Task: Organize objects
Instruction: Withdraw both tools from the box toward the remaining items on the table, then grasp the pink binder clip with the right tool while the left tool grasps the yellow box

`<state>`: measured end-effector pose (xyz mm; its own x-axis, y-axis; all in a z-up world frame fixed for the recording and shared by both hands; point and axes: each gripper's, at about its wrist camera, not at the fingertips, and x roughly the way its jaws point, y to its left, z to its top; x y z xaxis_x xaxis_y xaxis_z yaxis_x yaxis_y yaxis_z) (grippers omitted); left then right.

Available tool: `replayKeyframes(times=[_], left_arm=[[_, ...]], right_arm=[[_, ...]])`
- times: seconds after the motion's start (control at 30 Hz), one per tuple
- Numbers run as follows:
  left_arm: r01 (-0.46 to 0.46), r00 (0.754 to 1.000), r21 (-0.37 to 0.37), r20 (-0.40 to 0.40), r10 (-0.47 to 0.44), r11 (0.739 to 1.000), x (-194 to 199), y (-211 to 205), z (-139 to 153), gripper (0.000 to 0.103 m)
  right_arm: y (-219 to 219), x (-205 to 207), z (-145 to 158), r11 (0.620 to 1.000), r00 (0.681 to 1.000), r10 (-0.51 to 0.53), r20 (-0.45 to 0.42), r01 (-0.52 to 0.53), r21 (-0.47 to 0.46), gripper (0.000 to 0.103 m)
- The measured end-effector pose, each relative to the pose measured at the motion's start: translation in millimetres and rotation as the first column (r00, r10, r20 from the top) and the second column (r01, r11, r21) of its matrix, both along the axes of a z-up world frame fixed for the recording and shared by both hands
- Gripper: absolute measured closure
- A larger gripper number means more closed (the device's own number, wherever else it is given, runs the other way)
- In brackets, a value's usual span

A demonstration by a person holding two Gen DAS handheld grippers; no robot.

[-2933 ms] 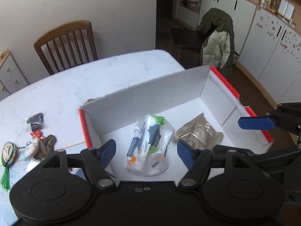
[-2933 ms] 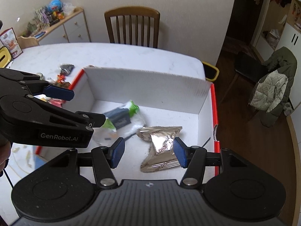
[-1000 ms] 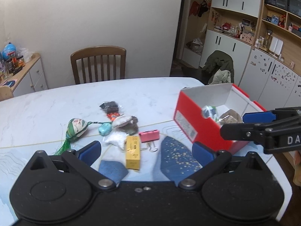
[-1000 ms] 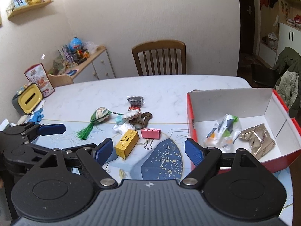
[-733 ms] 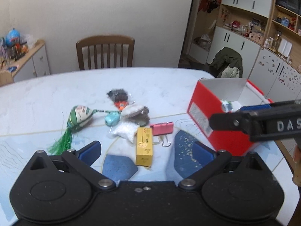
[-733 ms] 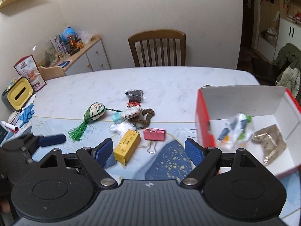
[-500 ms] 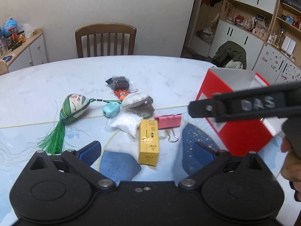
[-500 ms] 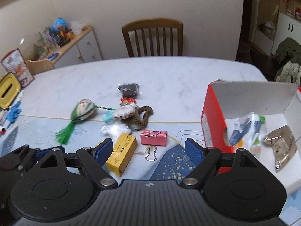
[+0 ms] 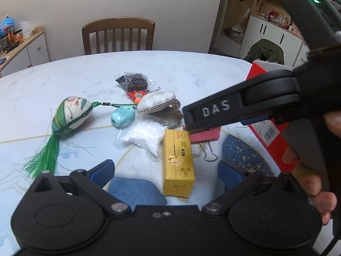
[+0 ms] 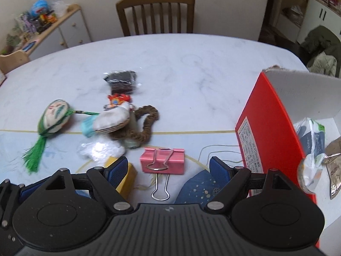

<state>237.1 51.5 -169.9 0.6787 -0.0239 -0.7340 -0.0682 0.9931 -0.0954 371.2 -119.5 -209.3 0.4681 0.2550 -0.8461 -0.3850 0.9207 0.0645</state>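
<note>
Right hand-held gripper (image 10: 167, 167) apart over pink binder clip (image 10: 162, 160) on bench (image 10: 191, 68).
Clip stiff, light; take the body across its flat sides. Left hand-held gripper (image 9: 166, 171) apart, empty.

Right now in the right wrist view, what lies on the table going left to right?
Green tasselled pouch → white shell-shaped pouch → pink binder clip → red box → foil packet inside the box at far right.

Pink binder clip (image 9: 204, 135) half hidden behind the right gripper (its fingertips out of sight there too).
</note>
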Motion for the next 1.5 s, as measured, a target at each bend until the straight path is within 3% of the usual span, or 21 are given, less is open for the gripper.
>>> replayKeyframes(times=[0.43, 0.5, 0.73, 0.97, 1.27, 1.5], left_arm=[[0.027, 0.999, 0.035, -0.024, -0.026, 0.999, 11.7, -3.5, -15.6, 0.031], [0.025, 0.999, 0.048, -0.028, -0.024, 0.999, 11.7, -2.9, -17.3, 0.040], [0.034, 0.999, 0.056, -0.026, -0.032, 0.998, 9.3, -2.3, -17.3, 0.053], [0.054, 0.998, 0.064, -0.022, -0.052, 0.997, 6.1, -5.4, -16.1, 0.069], [0.085, 0.996, 0.077, -0.019, -0.084, 0.993, -0.2, -10.7, -9.6, 0.075], [0.088, 0.996, 0.053, -0.006, -0.088, 0.995, -10.5, -12.8, 0.5, 0.075]], right_arm=[[4.1, 15.5, -15.2, 0.999, 0.999, -0.032, -0.029, 0.032, -0.001, 0.020], [4.7, 17.5, -17.1, 0.999, 0.999, -0.036, -0.034, 0.036, -0.004, 0.023], [7.8, 18.0, -23.7, 1.000, 0.998, -0.028, -0.051, 0.027, -0.016, 0.032], [12.8, 13.8, -21.9, 1.000, 0.999, -0.010, -0.046, 0.009, -0.023, 0.050], [7.6, 6.2, -14.6, 1.000, 1.000, -0.015, -0.027, 0.014, -0.027, 0.054], [-5.4, -10.2, 11.8, 1.000, 1.000, -0.013, -0.008, 0.013, -0.004, 0.054]])
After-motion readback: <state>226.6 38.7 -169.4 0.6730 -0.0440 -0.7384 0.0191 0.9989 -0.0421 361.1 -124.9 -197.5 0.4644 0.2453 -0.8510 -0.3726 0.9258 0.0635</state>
